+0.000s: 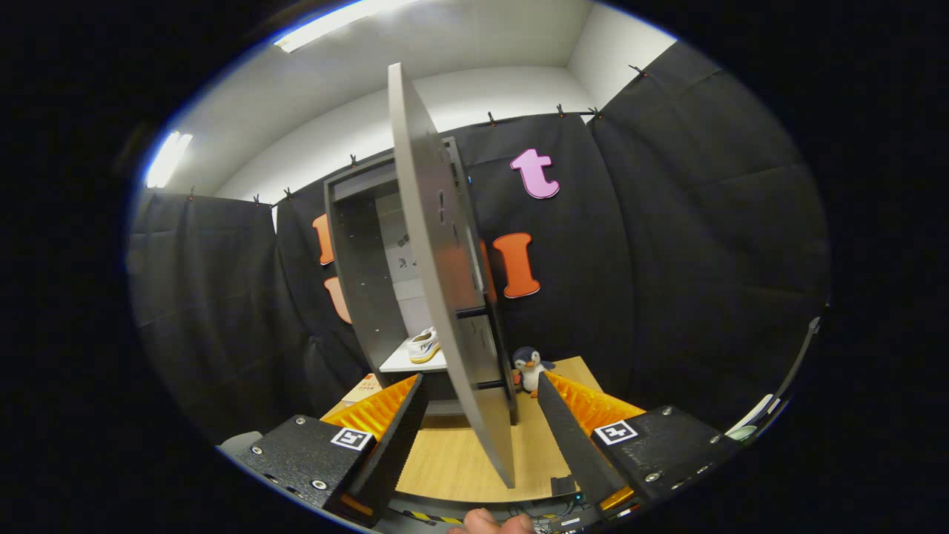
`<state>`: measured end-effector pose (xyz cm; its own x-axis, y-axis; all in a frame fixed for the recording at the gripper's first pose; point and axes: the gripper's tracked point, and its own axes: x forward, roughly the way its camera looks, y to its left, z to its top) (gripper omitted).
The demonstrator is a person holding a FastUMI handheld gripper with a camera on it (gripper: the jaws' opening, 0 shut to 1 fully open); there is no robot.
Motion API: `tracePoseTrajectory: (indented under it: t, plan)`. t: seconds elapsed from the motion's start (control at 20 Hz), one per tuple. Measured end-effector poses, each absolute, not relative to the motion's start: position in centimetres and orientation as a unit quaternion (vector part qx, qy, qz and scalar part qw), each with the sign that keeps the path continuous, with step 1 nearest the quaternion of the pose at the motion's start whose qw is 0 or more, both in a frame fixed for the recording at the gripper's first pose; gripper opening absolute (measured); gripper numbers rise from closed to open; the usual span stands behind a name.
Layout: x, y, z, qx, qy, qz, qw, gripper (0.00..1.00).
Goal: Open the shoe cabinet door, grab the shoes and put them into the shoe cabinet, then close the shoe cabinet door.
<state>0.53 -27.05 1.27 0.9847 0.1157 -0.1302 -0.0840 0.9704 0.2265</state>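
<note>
the shoe cabinet (363, 274) stands upright on the wooden counter (452, 460), dark grey, tall and narrow, its open front turned toward the camera. its door (437, 282) is swung wide out and seen nearly edge-on, its long axis vertical, the free edge reaching down between the two fingers of the hand-held gripper (482, 389). inside the cabinet, on a white shelf (408, 362) low down, sits a white shoe (424, 345) with a yellowish sole, lying along the shelf with one end pointing out toward the open front; which end cannot be told. the hand-held gripper is spread open, its fingers wide apart on either side of the door's edge, neither pressing on it. a small penguin plush toy (529, 368) stands on the counter just right of the cabinet, beyond the right finger. a fingertip (493, 523) shows below the gripper.
</note>
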Motion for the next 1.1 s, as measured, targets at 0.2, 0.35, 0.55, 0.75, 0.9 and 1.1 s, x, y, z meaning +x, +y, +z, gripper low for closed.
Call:
tracePoseTrajectory:
  t: [0.2, 0.35, 0.55, 0.75, 0.9, 1.1]
  plan:
    - [3.0, -29.0, 1.3, 0.099, 0.068, 0.045, 0.992, 0.94]
    - [4.9, -28.9, 1.0, 0.092, 0.072, 0.048, 0.992, 0.94]
    - [6.4, -27.3, 0.0, 0.085, 0.085, 0.057, 0.991, 0.94]
    - [6.9, -27.1, 0.2, 0.061, 0.081, 0.034, 0.994, 0.93]
    - [6.6, -26.6, 0.3, 0.054, 0.082, 0.021, 0.995, 0.93]
    - [6.6, -25.5, 0.4, 0.060, 0.086, 0.019, 0.994, 0.92]
